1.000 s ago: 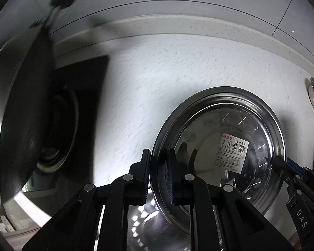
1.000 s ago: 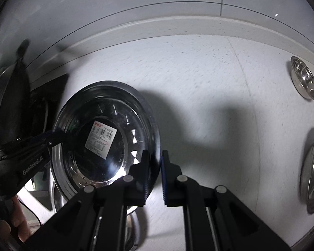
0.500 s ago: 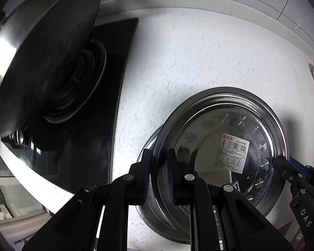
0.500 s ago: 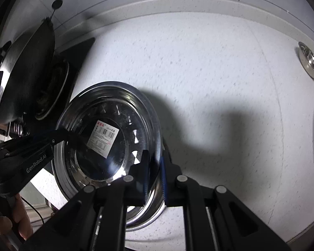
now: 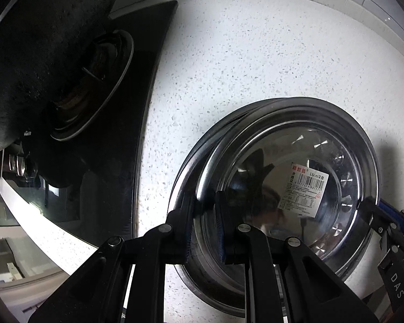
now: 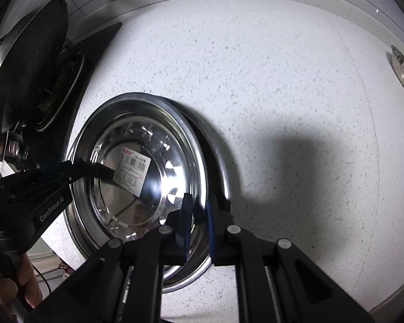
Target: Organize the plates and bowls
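Steel plate [image 5: 296,145], barcode label [image 5: 304,191] at centre; held tilted just over a second steel plate [image 6: 218,161] lying on the white speckled table [image 6: 255,86], beside the black hob [image 5: 137,107]. Left gripper [image 5: 204,210]: fingers clamped on the rim at 9 o'clock. Right gripper [image 6: 198,215]: fingers clamped on the opposite rim, 3 o'clock. Dark wok [image 5: 46,40] on the hob, 10 o'clock. Small steel bowl [image 6: 403,67] well apart at the table's far right, 2 o'clock.
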### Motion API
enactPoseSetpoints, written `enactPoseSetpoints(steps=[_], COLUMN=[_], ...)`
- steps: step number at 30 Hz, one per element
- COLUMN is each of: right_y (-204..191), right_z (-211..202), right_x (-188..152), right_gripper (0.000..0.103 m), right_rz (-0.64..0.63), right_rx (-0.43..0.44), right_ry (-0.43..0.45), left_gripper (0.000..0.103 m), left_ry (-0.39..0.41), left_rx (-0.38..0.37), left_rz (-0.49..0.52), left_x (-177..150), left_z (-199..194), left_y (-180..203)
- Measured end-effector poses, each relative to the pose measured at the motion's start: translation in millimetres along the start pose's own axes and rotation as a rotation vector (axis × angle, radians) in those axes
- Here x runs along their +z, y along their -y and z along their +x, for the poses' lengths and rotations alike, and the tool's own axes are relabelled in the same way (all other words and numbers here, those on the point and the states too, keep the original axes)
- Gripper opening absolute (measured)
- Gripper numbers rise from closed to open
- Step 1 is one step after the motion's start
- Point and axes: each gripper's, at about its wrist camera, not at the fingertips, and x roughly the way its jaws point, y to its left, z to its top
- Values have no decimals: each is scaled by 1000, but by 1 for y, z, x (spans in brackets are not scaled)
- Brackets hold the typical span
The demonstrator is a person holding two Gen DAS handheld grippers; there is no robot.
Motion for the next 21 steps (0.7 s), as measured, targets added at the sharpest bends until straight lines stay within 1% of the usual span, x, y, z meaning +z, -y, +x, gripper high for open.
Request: enactPoseSetpoints(steps=[2,3,5,7,9,11,16,19,21], right_y=[-1,-1,1,3,1,-2,3,17,29], right_z=[2,3,3,-2,-6,-13,-34,-53,-66], right_x=[3,4,5,3,2,3,4,3,3], right_gripper=[10,13,13,26,28,28,29,29,29], right_rz=[-9,-13,2,-6,-21,-38,-17,18,32], right_rx=[1,12,25,37,29,22,44,60,36], right_ry=[-4,-9,-8,2,18,40,83,128,179], left_gripper=[12,12,12,12,12,12,13,13,13], left_ry=[4,3,5,26,67,95,120,137,157], left_rx=[0,-5,-19,-22,-16,-14,-50,-79,-96], left_rz=[-2,-5,-18,-23,-21,-21,-50,-38,-20], left_x=[-2,-3,-5,-9,-10,-9,-5,-2,3], left_z=[-3,-3,-9,-16,-22,-30,-49,-60,-67], left_y=[-1,-1,-3,-4,-6,-4,-2,6,17])
